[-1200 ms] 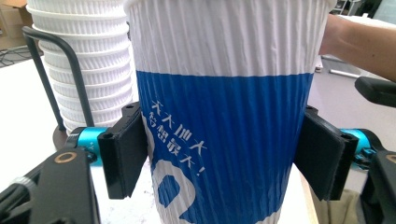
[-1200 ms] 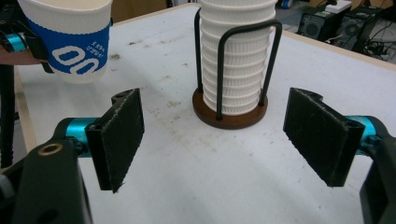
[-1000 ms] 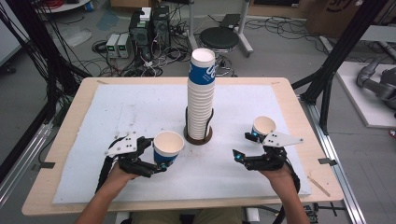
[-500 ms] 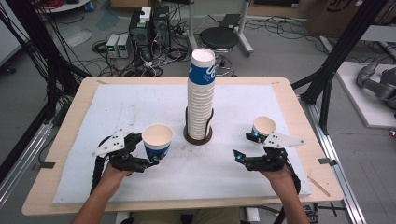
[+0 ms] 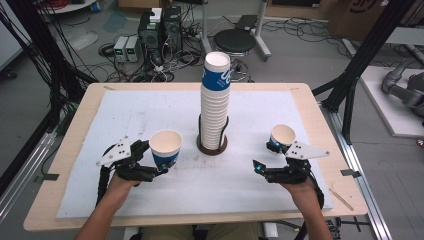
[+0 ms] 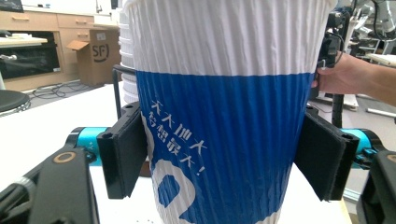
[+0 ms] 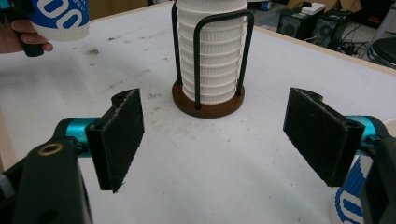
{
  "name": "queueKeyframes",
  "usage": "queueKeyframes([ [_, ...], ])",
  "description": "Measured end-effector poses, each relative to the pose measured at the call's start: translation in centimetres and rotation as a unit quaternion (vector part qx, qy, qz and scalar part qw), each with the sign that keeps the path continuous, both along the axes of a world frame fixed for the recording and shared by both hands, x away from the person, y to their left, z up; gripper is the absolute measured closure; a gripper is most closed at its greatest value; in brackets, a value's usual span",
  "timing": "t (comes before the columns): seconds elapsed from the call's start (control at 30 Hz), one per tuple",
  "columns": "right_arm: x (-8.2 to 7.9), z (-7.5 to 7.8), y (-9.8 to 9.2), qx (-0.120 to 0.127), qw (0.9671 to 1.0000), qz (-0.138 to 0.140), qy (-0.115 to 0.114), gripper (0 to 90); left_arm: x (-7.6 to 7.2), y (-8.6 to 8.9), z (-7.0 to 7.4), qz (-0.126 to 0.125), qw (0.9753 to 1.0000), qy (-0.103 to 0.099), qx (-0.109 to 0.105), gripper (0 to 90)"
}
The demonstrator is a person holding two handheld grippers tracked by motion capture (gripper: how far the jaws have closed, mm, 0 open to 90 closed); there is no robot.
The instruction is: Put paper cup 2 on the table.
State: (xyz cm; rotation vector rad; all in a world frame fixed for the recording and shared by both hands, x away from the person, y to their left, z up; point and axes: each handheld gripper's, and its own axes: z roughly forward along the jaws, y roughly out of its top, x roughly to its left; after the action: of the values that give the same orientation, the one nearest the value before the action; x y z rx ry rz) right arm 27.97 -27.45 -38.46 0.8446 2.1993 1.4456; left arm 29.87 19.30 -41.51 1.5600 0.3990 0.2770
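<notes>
**Left gripper holds a paper cup beside the stack**

A blue-and-white paper cup (image 5: 165, 148) sits upright between the jaws of the left gripper (image 5: 152, 160), both black pads pressed against its ribbed blue band, as the left gripper view shows close up (image 6: 224, 116). The cup is left of the tall cup stack (image 5: 215, 100), which stands in a black wire holder on a round brown base (image 5: 212, 147) at the middle of the white mat (image 5: 125, 115). The right gripper (image 5: 264, 157) hovers low over the mat, jaws spread wide with nothing between them. A second cup (image 5: 282, 137) stands just beside its outer jaw.
</notes>
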Motion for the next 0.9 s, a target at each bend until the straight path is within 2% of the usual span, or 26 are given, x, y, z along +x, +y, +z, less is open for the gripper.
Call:
queueKeyframes([
  [0.17,-0.1,-0.1,0.2,-0.004,1.0000,0.003,0.003,20.8,0.2,0.5,-0.1,0.013,0.9999,0.004,-0.004,24.8],
  [0.33,-0.3,-0.2,0.6,-0.010,0.9999,0.014,0.002,20.8,0.7,1.1,-0.2,0.032,0.9992,0.009,-0.023,24.8],
  [0.6,-0.3,-0.3,0.8,-0.008,0.9997,0.022,0.006,20.8,1.6,2.6,-0.9,0.074,0.9963,0.008,-0.043,24.8],
  [0.8,-0.3,-0.4,0.9,-0.002,0.9996,0.026,0.008,20.8,2.7,3.3,-1.3,0.094,0.9949,0.005,-0.037,24.8],
  [0.9,-0.4,-0.4,0.8,0.000,0.9997,0.025,0.005,20.8,3.3,3.7,-1.4,0.113,0.9927,0.009,-0.041,24.8],
])
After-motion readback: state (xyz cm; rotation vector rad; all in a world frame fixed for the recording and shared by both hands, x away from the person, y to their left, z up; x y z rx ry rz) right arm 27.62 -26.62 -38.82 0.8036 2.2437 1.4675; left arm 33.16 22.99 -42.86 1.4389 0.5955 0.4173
